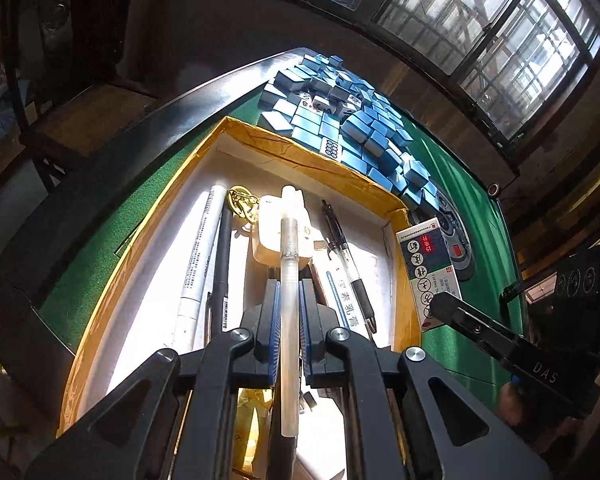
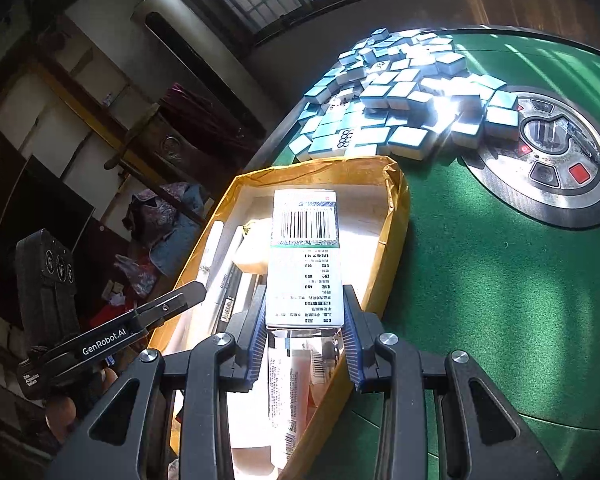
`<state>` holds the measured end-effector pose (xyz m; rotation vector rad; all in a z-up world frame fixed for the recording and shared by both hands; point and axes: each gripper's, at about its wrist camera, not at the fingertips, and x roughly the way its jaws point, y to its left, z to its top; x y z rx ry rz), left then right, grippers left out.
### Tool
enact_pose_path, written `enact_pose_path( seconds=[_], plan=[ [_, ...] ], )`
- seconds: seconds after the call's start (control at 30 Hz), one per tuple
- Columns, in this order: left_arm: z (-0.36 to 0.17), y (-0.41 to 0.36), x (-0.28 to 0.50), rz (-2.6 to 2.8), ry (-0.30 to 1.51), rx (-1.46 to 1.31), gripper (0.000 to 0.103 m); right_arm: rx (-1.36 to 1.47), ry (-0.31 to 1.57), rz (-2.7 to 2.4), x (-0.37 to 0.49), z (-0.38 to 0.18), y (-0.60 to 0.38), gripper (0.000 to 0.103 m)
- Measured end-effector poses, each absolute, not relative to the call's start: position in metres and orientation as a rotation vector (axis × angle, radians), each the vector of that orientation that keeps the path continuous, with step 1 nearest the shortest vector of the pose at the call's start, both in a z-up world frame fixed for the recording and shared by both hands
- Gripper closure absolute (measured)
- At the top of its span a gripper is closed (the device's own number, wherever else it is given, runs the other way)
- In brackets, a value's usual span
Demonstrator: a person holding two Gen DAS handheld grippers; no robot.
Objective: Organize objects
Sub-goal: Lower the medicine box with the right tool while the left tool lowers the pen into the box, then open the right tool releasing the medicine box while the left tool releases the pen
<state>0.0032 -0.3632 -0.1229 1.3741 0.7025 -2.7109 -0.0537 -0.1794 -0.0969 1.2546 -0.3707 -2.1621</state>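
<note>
My left hand-held gripper (image 1: 289, 300) pinches a translucent pen (image 1: 289, 280) over the yellow box (image 1: 300, 152); right hand-held gripper (image 2: 305, 320) clamps a medicine carton (image 2: 305, 256) above it too. Go low, lay pen parallel w/ the other pens, then let go.

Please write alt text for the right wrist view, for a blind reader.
The right gripper holds a white medicine box over an open yellow cardboard box of pens, on a green table beside heaped mahjong tiles.

Green felt table (image 2: 480, 264), blue-backed mahjong tiles (image 1: 340, 120), yellow-brown box (image 1: 300, 152) with white inside, translucent white pen (image 1: 290, 280), barcoded white carton (image 2: 304, 256)
</note>
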Motion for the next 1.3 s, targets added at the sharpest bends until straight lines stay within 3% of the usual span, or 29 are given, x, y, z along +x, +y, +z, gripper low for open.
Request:
enact_pose_path(
  seconds=[0.37,0.8,0.93,1.03,1.07,1.1,1.17,1.3],
  plan=[
    [-0.155,-0.382,-0.027,-2.608,0.673,1.467,0.096,1.349,-0.336,-2.184,-0.087,-0.118,-0.200,0.072],
    [-0.162,-0.381,-0.029,-2.593,0.653,1.498,0.096,1.337,-0.117,-2.237,-0.089,-0.126,-0.239,0.072],
    [-0.162,-0.379,-0.029,-2.591,0.641,1.487,0.096,1.320,-0.152,-2.212,-0.089,-0.128,-0.238,0.072],
    [-0.162,-0.378,-0.028,-2.599,0.646,1.476,0.093,1.304,-0.237,-2.146,-0.089,-0.126,-0.232,0.065],
    [-0.162,-0.378,-0.028,-2.599,0.646,1.474,0.086,1.301,-0.261,-2.140,-0.088,-0.125,-0.229,0.062],
    [-0.162,-0.378,-0.027,-2.595,0.649,1.474,0.067,1.294,-0.285,-2.135,-0.088,-0.123,-0.226,0.061],
    [-0.162,-0.378,-0.025,-2.599,0.680,1.459,0.041,1.279,-0.322,-2.116,-0.086,-0.120,-0.220,0.059],
    [-0.158,-0.377,-0.019,-2.597,0.687,1.412,0.040,1.244,-0.391,-2.085,-0.083,-0.109,-0.206,0.057]
  ],
)
